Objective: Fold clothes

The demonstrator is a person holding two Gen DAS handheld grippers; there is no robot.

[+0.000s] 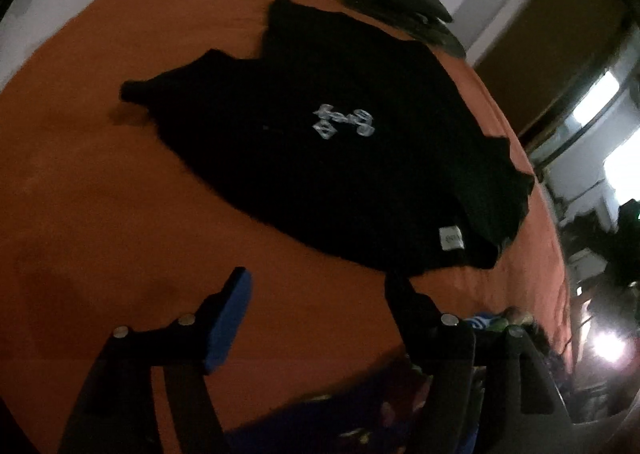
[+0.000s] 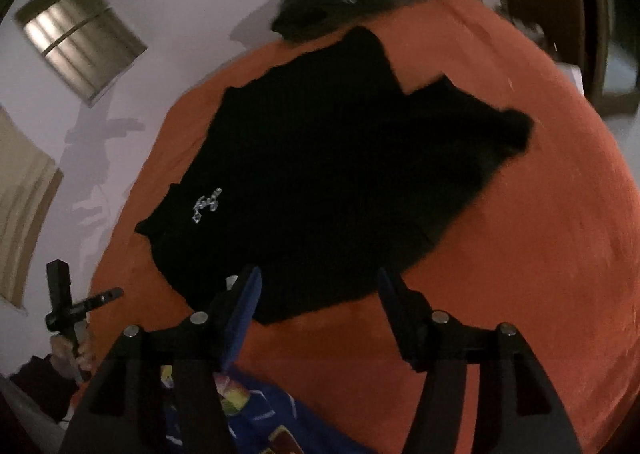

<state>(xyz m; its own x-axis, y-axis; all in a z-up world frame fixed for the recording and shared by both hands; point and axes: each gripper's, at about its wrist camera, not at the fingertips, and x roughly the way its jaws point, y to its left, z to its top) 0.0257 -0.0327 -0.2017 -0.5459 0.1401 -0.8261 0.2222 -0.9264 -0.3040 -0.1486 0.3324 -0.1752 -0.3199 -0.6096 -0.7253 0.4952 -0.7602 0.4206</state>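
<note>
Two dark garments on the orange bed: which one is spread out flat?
The black T-shirt with the white chest print, mid-bed; the other dark clothes sit as a folded stack at the far edge by the wall.

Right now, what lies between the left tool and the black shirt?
Only bare orange bedcover. In the left wrist view the left tool hangs open, apart from the black shirt.

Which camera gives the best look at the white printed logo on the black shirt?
The left wrist view. There the white logo sits near the middle of the black shirt, large enough to show its shapes. In the right wrist view the logo is smaller and lies near the shirt's left edge, blurred.
</note>
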